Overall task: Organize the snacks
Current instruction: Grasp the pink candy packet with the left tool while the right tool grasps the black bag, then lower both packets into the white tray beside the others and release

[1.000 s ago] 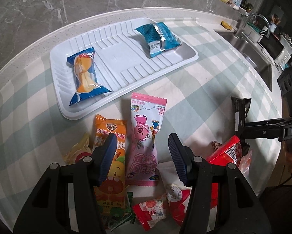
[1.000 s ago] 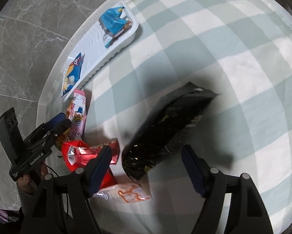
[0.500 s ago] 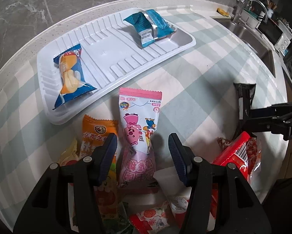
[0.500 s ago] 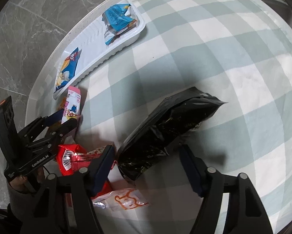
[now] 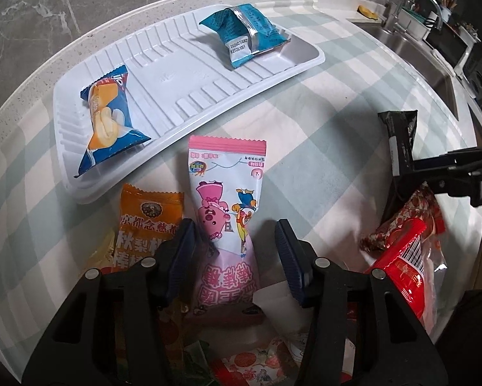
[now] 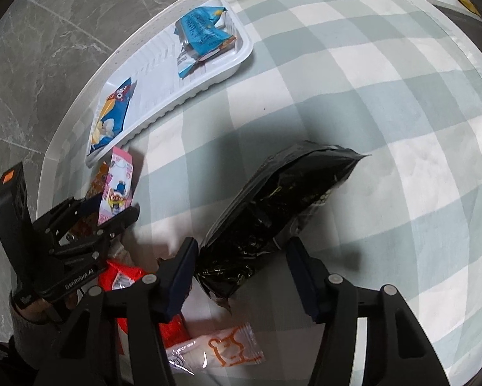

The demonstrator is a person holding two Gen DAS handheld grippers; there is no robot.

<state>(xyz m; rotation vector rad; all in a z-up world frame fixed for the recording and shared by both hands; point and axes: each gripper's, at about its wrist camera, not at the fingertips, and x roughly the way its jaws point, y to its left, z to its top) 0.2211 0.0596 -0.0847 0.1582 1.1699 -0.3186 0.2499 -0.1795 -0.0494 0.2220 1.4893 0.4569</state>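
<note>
- Left hand-held gripper (image 5: 234, 257) points steeply down over the pink snack pouch (image 5: 228, 206); its jaws are closing, the pouch's lower half lies between them, and the pads do not look pressed onto the film yet.
- Pink snack pouch lies flat on the checked cloth of the desk (image 5: 321, 122), its top seam just beside the near rim of the white tray (image 5: 305, 64). An orange packet (image 5: 147, 222) lies right alongside, partly under the left jaw.
- Right hand-held gripper (image 6: 241, 273) straddles the near end of the black bag (image 6: 279, 206) — jaws closing, a clear gap on the right side, so no grip yet.
- White tray already carries a blue-and-orange packet (image 5: 107, 119) at one end and a teal packet (image 5: 244, 37) at the other; its ribbed middle is free.
- Judgement: step in hand is the pick of both snacks for the tray, with a loose pile of red packets (image 5: 402, 251) left to sort.
- To do it well: keep the left jaw clear of the orange packet so only the pink pouch comes up.
- Pinch across the pouch's filled body, not the slack film — thin wrap likely slips.
- Black bag looks bulky; centre the jaws on it before squeezing.
</note>
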